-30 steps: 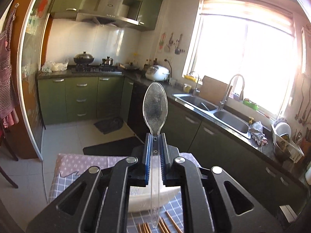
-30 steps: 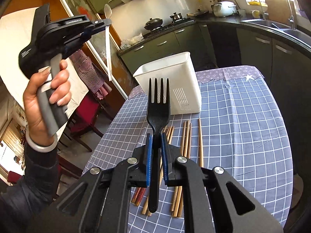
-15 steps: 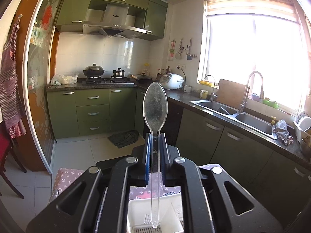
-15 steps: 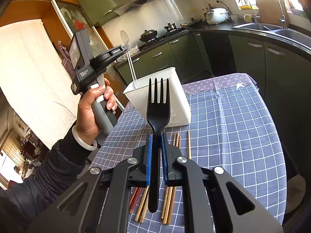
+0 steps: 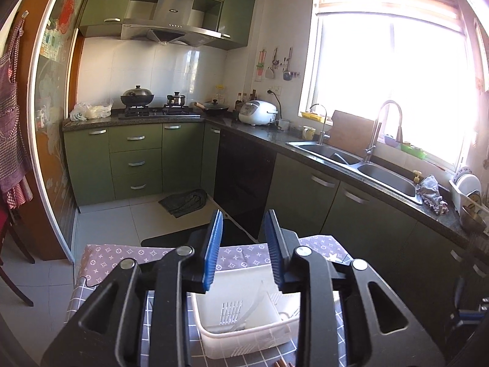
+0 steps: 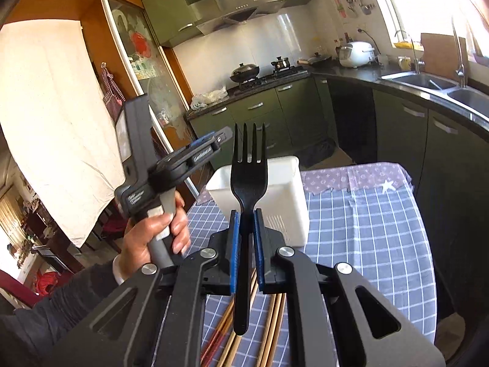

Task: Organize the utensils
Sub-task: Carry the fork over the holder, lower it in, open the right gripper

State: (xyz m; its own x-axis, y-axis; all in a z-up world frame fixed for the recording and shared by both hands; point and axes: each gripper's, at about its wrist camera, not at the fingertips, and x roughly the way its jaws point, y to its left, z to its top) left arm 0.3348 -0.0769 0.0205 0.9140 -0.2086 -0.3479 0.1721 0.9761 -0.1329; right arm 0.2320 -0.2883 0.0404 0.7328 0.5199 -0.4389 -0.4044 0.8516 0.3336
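Clear spoon lies inside white bin. Left gripper above bin, jaws just opened, apart, nothing between. Right gripper jaws clamped on black fork, bin at 12 o'clock. Chopsticks wait on desk. Fork, chopsticks left to do.

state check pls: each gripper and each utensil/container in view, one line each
left gripper: open, jaws have just been opening, nothing between them, above the bin
right gripper: shut on the black fork
black fork: held upright, tines up
clear spoon: released, leaning inside the bin
white bin: upright on the table
chopsticks: loose on the checked cloth, not yet binned
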